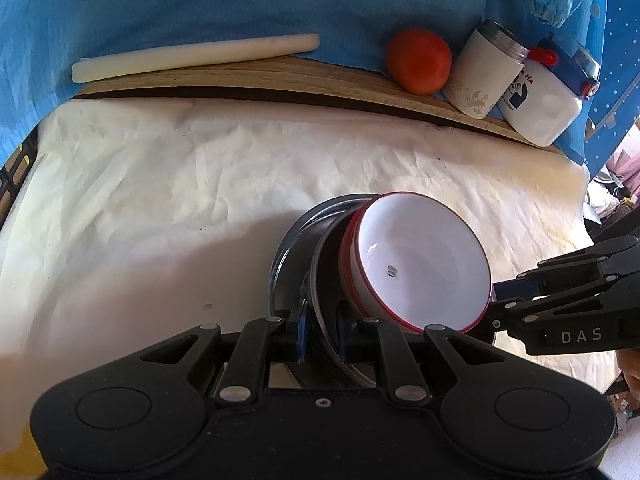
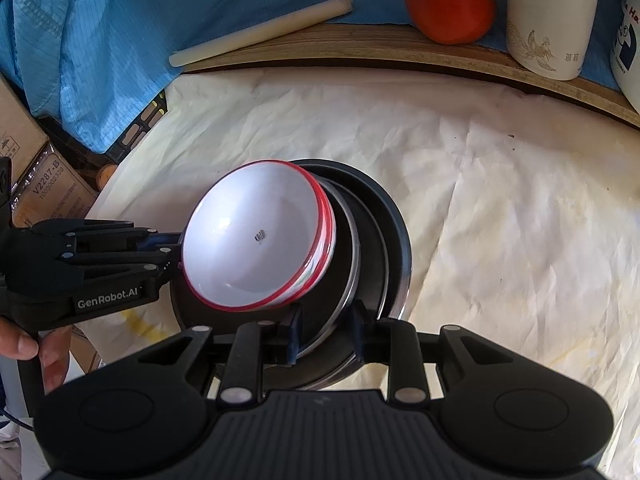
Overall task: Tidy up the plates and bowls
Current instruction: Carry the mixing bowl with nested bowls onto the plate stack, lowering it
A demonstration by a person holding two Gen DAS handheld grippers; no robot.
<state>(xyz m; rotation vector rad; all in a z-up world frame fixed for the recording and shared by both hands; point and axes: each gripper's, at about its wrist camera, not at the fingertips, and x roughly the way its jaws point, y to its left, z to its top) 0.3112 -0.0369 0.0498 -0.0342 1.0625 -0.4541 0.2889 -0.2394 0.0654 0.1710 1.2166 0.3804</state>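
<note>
Left gripper fingers closed on rim of black plates. Right gripper fingers grip the same stack's rim. White bowl lies tilted on plates, upon paper-covered counter.

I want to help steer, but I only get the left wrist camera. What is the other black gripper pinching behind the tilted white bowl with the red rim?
Observer: The right gripper is clamped on the near rim of the stack of dark round plates under the white bowl.
Operator: Is anything beside the cloth-covered table?
Observer: Yes, brown cardboard boxes stand off its left edge.
</note>
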